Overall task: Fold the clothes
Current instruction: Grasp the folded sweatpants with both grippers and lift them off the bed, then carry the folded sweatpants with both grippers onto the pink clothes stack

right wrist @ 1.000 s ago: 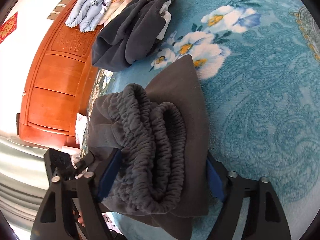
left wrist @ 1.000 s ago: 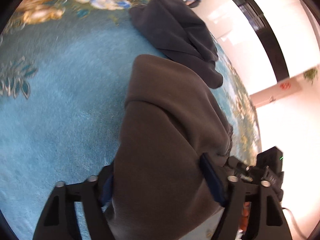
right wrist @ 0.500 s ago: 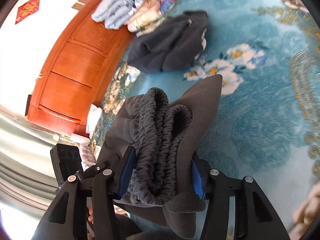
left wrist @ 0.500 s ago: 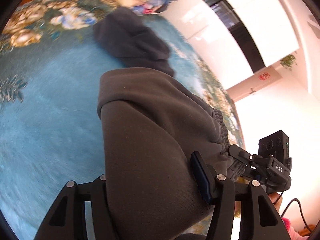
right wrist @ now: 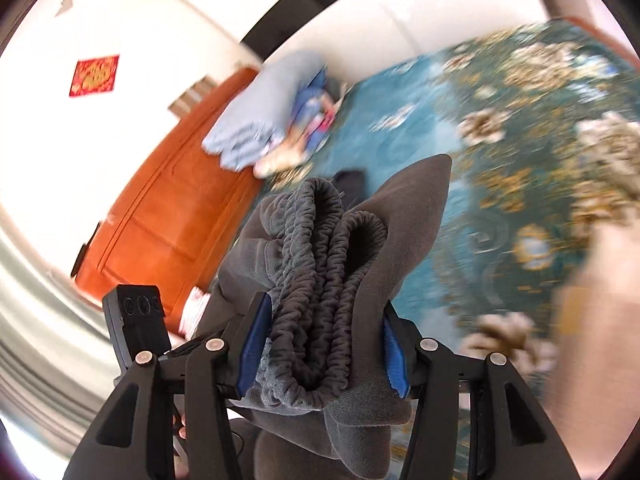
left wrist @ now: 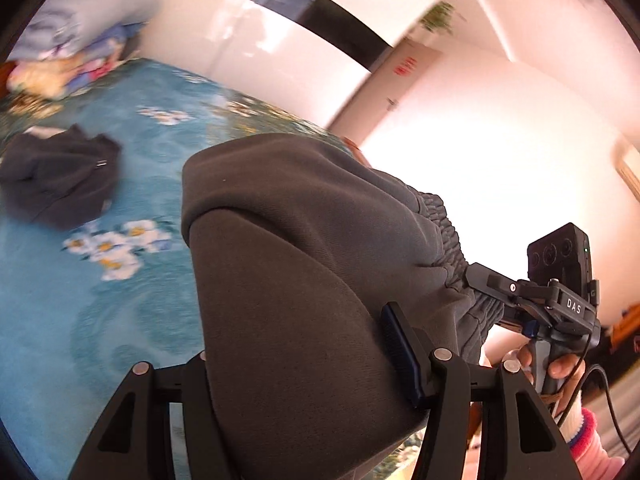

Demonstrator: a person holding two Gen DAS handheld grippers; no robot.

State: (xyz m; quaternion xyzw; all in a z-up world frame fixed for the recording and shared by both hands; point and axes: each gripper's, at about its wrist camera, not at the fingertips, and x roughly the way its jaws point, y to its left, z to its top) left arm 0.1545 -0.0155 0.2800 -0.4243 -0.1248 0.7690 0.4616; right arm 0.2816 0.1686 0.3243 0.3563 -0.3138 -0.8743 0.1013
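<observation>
Grey sweatpants [left wrist: 304, 280] pinched by both grippers' fingers [right wrist: 394, 354], lifted above blue bedspread [left wrist: 80, 320].

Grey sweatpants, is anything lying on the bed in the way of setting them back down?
Partly. Both the left gripper and right gripper are clamped on the grey sweatpants. A dark folded garment lies on the teal bedspread toward the pillows; the blue area near the white flowers looks bare.

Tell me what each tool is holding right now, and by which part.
Both hold the folded grey sweatpants. The right tool clamps the bunched elastic waistband; the left tool grips the smooth folded fabric at the opposite side.
</observation>
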